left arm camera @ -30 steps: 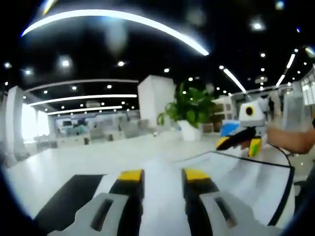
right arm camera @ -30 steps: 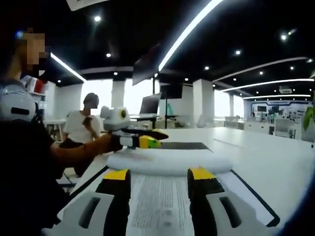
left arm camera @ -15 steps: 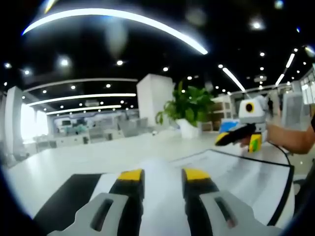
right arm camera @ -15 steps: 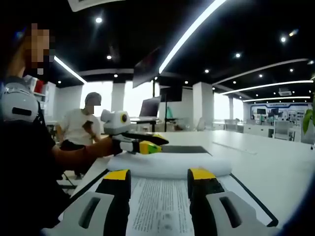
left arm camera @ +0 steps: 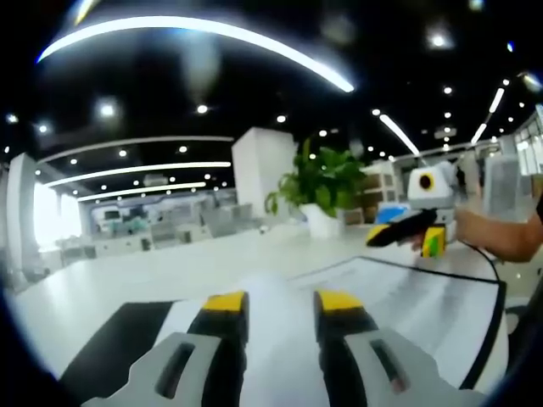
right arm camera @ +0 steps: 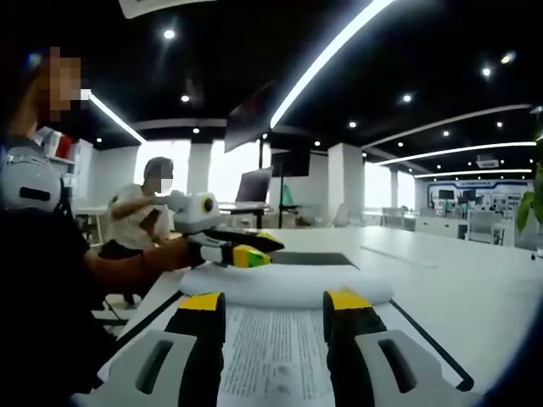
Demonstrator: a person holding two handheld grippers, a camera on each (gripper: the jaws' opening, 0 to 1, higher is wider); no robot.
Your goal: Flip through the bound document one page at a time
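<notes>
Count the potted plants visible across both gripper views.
1 for sure: a potted plant stands beyond the table in the left gripper view. Green leaves at the right gripper view's edge may be another, mostly cut off.

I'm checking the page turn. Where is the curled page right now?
In the right gripper view, the curled page lies across the bound document, beyond the right gripper, under the left gripper.

White printed bound document [right arm camera: 276,352] with black edging; black-and-grey left tool [left arm camera: 279,307], yellow tips.

Bound document [right arm camera: 280,348] is laid on table [right arm camera: 458,271]; left gripper [right arm camera: 242,250] is held above its curled page [right arm camera: 288,284].
</notes>
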